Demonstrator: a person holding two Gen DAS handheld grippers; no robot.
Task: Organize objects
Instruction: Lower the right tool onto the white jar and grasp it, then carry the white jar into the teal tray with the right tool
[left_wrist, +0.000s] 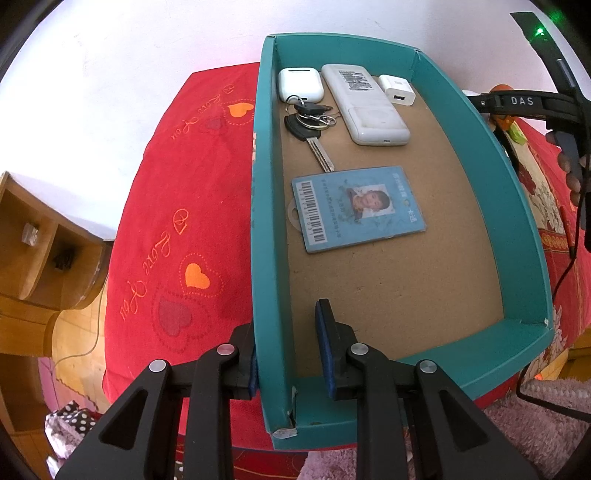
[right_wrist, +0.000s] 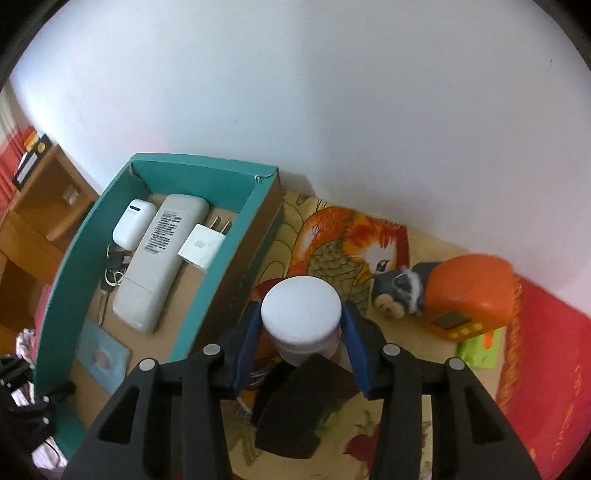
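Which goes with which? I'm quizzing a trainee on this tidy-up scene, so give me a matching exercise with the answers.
Things:
1. white jar
2. keys
3. ID card
4. orange toy

Places:
A. outside the teal box, on the bedspread
B. between the right gripper fingers
C. beside the earbud case in the box
D. flat mid-box, alone

Pairs: 1-B, 2-C, 3-D, 4-A

A home bedroom: red heart-patterned blanket (left_wrist: 177, 229), wooden bedside shelf (left_wrist: 40, 254).
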